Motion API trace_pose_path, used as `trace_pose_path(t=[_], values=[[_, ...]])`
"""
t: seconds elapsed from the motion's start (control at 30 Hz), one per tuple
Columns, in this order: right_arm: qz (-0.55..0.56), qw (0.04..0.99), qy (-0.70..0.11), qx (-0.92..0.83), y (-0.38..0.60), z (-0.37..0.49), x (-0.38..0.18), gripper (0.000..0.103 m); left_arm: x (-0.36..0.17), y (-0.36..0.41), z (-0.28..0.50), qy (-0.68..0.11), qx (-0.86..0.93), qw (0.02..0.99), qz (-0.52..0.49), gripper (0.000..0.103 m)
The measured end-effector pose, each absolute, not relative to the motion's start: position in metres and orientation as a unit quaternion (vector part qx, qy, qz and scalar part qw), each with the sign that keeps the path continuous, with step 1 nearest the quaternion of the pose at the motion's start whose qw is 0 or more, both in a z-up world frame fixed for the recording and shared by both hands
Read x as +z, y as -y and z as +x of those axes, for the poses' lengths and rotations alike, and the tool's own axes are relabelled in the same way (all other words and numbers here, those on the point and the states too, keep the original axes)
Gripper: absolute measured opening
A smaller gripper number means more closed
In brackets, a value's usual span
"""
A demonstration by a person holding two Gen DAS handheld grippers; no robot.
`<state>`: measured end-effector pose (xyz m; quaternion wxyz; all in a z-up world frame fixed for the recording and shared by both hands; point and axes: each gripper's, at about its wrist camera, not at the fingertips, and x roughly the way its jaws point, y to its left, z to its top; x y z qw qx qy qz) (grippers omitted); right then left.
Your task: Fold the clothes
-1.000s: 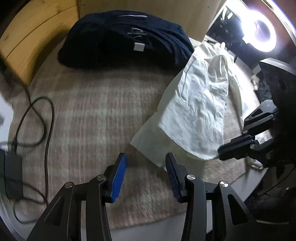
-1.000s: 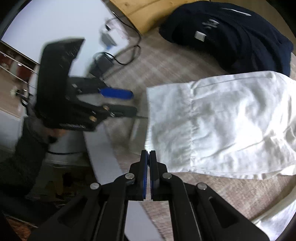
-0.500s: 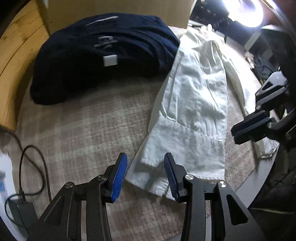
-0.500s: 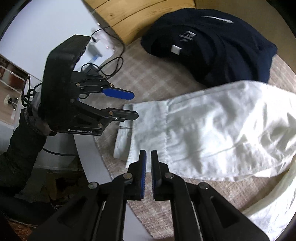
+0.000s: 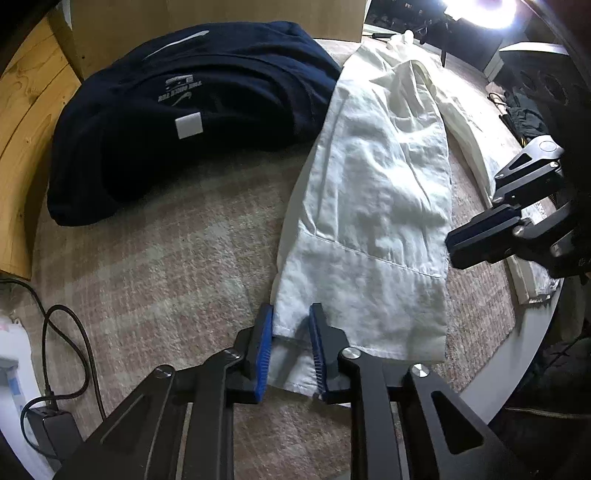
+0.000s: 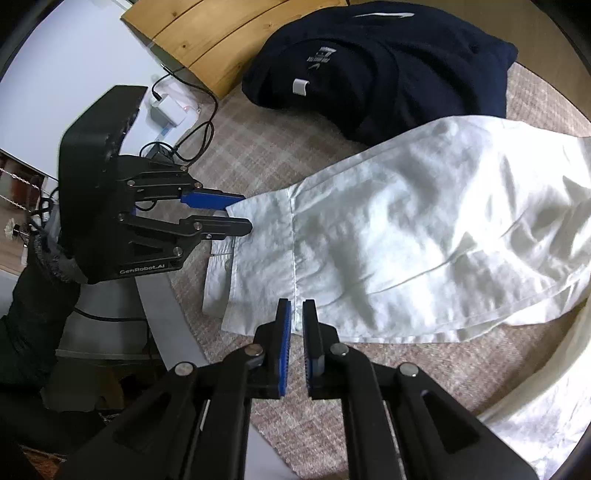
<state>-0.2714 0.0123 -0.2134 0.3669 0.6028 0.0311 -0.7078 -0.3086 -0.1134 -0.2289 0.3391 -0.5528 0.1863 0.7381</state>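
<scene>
Straddling crinkly white shirt (image 5: 373, 206) hem w/ L fingers (image 5: 266, 345) part-open; R fingers (image 6: 284, 341) narrow gap.

1. This looks like a room in a home, set up for recording.
2. A round table (image 5: 532, 354) carries a plaid woven cloth (image 5: 155, 280), with a folded navy garment (image 5: 192, 110) and white clothes (image 5: 373, 206) on it.
3. A wooden board (image 6: 207, 33) leans behind; a charger and cables (image 6: 173, 110) lie at the side.
4. A bright ring light (image 5: 484, 11) shines beyond the table.

White garment (image 5: 373, 206) spread flat, navy garment (image 5: 192, 110) folded beside
</scene>
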Motion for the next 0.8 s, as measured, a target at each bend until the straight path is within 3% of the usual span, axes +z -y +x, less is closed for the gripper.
trace_pose_path(t=[0.2,0.27,0.3,0.8], values=[[0.607,0.372,-0.031,-0.702,-0.006,-0.269,-0.223,0.015,-0.229,0.109,-0.312,-0.172,0.734,0.34,-0.562,0.018],[0.606,0.372,-0.033,-0.702,-0.005,-0.268,-0.224,0.016,-0.228,0.109,-0.311,-0.172,0.739,0.34,-0.555,0.005],[0.606,0.372,-0.034,-0.703,-0.006,-0.268,-0.224,0.016,-0.224,0.11,-0.308,-0.171,0.744,0.344,-0.547,0.005],[0.612,0.378,-0.043,-0.693,-0.005,-0.263,-0.23,0.016,-0.217,0.113,-0.299,-0.18,0.754,0.338,-0.533,0.011]])
